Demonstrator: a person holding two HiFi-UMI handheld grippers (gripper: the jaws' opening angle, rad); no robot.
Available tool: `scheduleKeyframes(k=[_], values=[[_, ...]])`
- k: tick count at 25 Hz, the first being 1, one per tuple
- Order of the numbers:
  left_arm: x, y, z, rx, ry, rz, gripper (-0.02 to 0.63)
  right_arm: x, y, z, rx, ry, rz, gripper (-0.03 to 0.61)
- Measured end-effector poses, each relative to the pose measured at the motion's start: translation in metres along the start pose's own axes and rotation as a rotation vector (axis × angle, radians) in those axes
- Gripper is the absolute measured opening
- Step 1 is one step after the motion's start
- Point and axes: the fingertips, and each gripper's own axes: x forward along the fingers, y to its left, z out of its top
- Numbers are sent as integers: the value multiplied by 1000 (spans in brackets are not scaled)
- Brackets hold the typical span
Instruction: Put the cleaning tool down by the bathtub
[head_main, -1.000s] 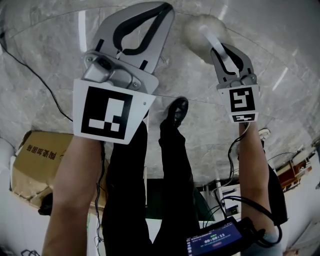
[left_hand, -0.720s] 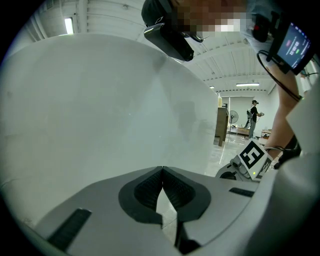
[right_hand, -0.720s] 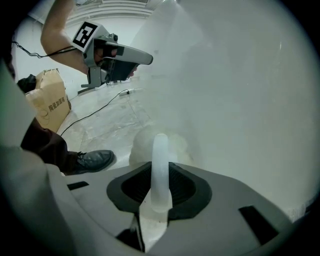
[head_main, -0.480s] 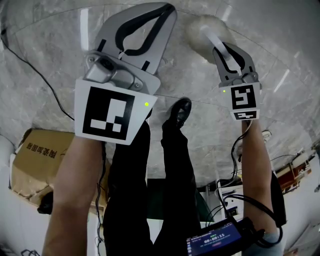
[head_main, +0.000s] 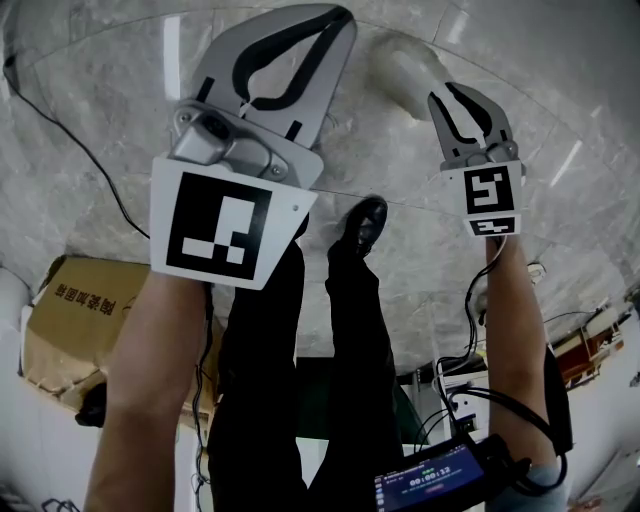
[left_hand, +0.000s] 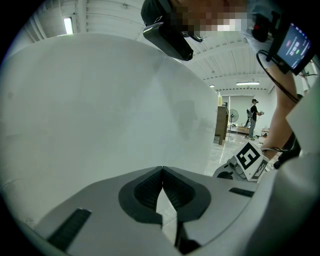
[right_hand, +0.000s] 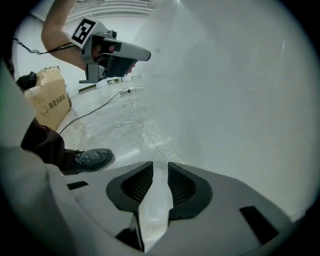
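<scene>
My right gripper (head_main: 447, 97) is shut on the thin white handle (right_hand: 155, 210) of the cleaning tool. Its pale fluffy head (head_main: 405, 68) sticks out beyond the jaws, over the marble floor. In the right gripper view the handle runs up between the ribbed pads of that gripper (right_hand: 160, 169), with the bathtub's white curved wall (right_hand: 235, 90) close ahead and to the right. My left gripper (head_main: 333, 18) is held high at the left, shut and holding nothing. In the left gripper view its tips (left_hand: 162, 171) meet in front of the same white bathtub wall (left_hand: 100, 110).
A cardboard box (head_main: 60, 330) stands on the floor at the left, with a black cable (head_main: 80, 150) trailing past it. The person's black shoe (head_main: 360, 222) and dark trousers are below the grippers. A screen device (head_main: 440, 482) hangs at the lower right.
My right gripper has shifted slightly to the right with the tool; the fluffy head now shows less roundly beyond the jaws. The left gripper has hardly moved.
</scene>
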Motion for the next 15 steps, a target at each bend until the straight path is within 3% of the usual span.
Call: scheduleKeyframes(k=[15], values=[[-12,-1,31,21,-31,7,15,-22,3,34,37,-53,-27,106]])
